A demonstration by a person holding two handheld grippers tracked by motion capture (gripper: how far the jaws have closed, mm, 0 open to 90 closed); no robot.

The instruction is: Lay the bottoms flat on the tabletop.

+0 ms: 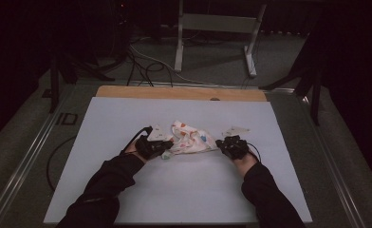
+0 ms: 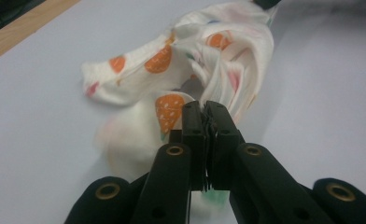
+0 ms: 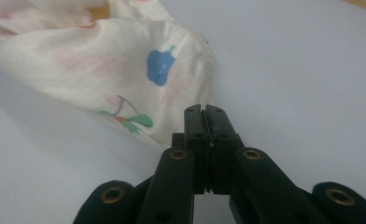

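A small printed cloth (image 1: 186, 137), cream with fruit and vegetable motifs, is lying bunched near the middle of the white board (image 1: 127, 190) that is covering the table, with the wooden edge (image 1: 179, 92) showing at twelve o'clock. The left gripper (image 1: 166, 145) is biting the cloth's edge at nine o'clock of the bundle, and in the left gripper view its jaws are standing pressed together on a pleated fold of the cloth (image 2: 209, 65). The right gripper (image 1: 220, 142) is pinching the opposite end at three o'clock; in the right gripper view its jaws are likewise clamped on a gathered, seamed corner of the cloth (image 3: 125, 74). The fabric is looking thin, light and limp, so it is likely sagging and wrinkling between the two holds rather than keeping any shape, and it could be slipping out of a shallow bite. Hemmed corners or edges seem the soundest places to grip. No containers are standing on the board.
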